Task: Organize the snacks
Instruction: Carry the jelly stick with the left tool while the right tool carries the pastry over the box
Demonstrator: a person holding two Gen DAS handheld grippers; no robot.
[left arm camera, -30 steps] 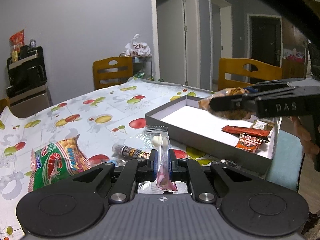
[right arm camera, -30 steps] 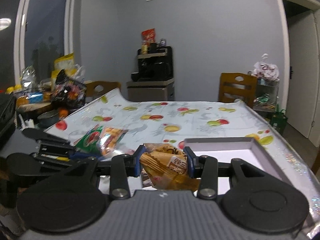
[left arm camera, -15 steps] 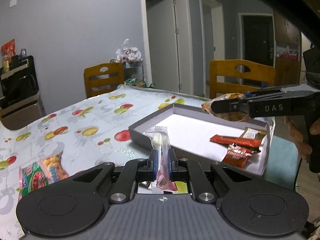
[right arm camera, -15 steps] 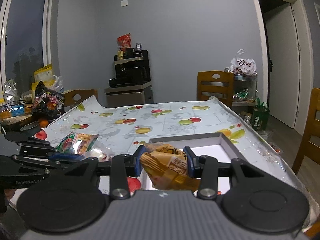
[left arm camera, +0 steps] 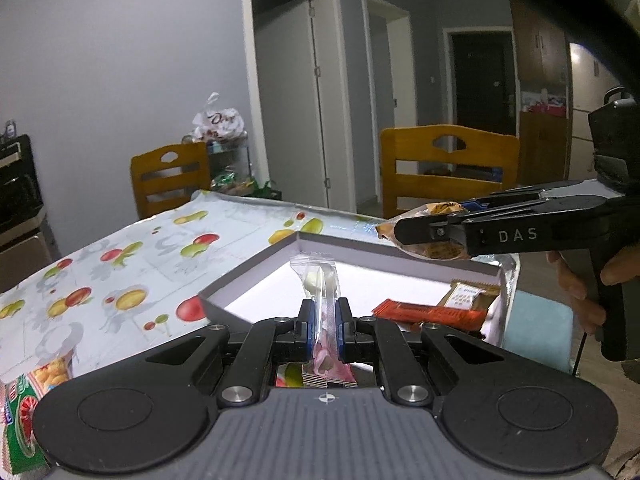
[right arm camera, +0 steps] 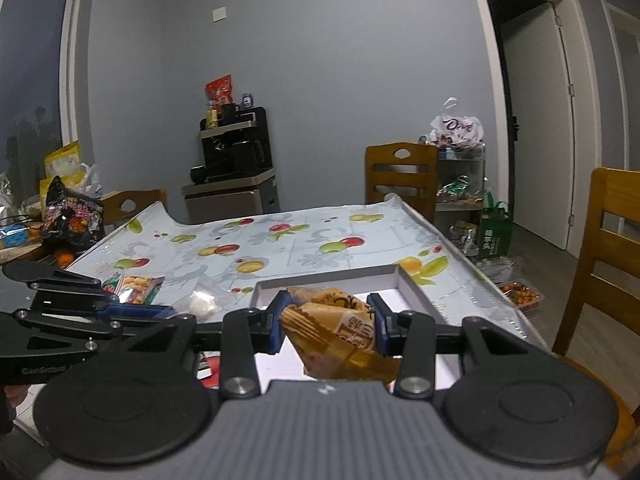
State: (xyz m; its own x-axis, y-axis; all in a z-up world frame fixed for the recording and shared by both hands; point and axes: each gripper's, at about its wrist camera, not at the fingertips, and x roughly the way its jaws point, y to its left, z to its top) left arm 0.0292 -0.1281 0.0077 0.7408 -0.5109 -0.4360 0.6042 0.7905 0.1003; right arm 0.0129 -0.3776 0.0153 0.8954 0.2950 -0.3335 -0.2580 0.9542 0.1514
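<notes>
Since a second ago I have carried both claws across the counter (left arm camera: pixel 120 264): the grey box (left arm camera: pixel 248 276), which lay off to my right, now sits straight ahead of my left claw (left arm camera: pixel 325 322), and the green peanut bag (left arm camera: pixel 24 404) has slid to the lower left edge of that view.

My left claw is clamped on a clear candy sachet (left arm camera: pixel 320 284), pinched edge-on near its lower third, with the pale sweet showing above the pads and the pink end hanging below. It looks featherlight and limp; the film is slick, so I judge a grip low on the flat seam is safest, away from the sweet itself.

My right claw (right arm camera: pixel 328 326) is clamped on a tan pastry packet (right arm camera: pixel 340 332), held across its puffy middle above the near part of the box. It seems light but crushable, and the air-filled wrapper could squirm out, so a gentle squeeze at the crimped end would suit better.

Inside the box an orange bar (left arm camera: pixel 428 314) and a small brown packet (left arm camera: pixel 468 294) already lie at the right side; the white floor nearer me is where both loads could go.
</notes>
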